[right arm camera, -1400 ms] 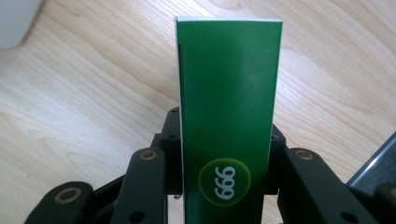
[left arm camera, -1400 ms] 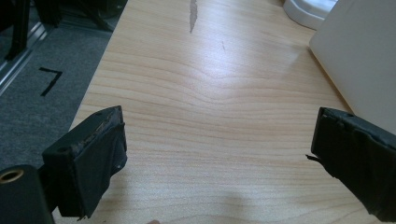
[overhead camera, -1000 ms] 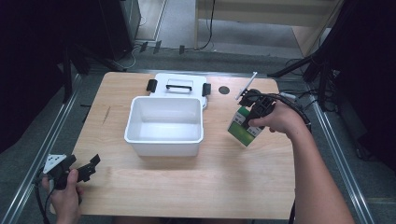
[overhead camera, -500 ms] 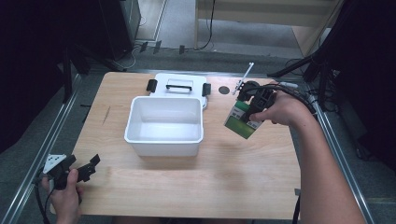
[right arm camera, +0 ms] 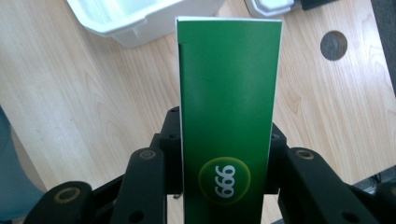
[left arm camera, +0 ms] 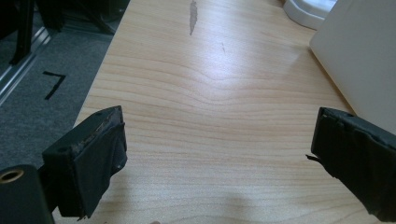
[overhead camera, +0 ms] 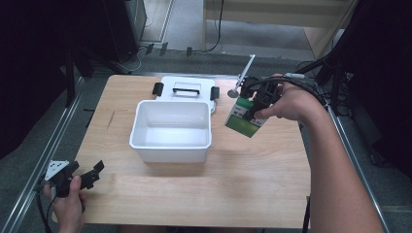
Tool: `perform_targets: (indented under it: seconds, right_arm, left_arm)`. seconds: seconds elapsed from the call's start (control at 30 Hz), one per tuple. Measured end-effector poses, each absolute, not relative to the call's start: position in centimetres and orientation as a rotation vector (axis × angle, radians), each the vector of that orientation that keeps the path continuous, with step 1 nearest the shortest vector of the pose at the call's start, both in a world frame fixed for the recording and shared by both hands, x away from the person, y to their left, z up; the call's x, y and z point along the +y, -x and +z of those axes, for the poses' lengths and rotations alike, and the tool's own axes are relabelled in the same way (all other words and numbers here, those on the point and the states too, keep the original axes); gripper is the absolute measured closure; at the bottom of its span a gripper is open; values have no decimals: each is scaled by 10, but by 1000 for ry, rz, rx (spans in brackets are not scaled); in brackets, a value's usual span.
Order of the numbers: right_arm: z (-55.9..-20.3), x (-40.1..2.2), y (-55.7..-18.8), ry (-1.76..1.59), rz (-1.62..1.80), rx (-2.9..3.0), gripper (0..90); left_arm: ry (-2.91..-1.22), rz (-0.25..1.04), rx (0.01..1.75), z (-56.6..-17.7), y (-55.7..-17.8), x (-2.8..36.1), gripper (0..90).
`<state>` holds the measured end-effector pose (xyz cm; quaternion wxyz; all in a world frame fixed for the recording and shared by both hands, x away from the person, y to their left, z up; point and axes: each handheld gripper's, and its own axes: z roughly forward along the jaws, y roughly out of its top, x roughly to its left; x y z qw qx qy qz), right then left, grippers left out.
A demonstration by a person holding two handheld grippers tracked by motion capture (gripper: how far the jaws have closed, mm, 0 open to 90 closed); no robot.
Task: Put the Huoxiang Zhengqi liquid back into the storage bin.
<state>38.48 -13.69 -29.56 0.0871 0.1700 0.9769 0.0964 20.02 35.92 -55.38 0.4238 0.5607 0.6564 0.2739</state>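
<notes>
Right tongs (overhead camera: 254, 109) lifted clutching green box (overhead camera: 245, 120); white bin (overhead camera: 171, 130) beside; left tongs (overhead camera: 87, 177) released.

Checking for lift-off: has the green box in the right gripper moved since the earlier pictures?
Yes. The green box, clamped in the right gripper, has shifted toward the white bin and sits higher against the table.

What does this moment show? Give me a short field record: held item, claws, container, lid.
held item: green cardboard box, lifted above the wooden table
right claw: shut on the box
left claw: open, holding nothing, at the table's near left corner
container: white plastic bin, open, looks empty
lid: white lid with black handle, lying behind the bin
</notes>
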Motion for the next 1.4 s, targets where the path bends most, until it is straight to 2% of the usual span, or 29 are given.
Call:
perform_targets:
  seconds: [0.73, 1.4]
  right_arm:
    - [-267, -79, -388, -346, 270, 2946, 645]
    - [-269, -27, -390, -179, 288, 2964, 644]
  left_arm:
    - [-1406, 674, 1641, -554, -201, 360, 41]
    - [-1405, 672, 1640, -554, -201, 360, 41]
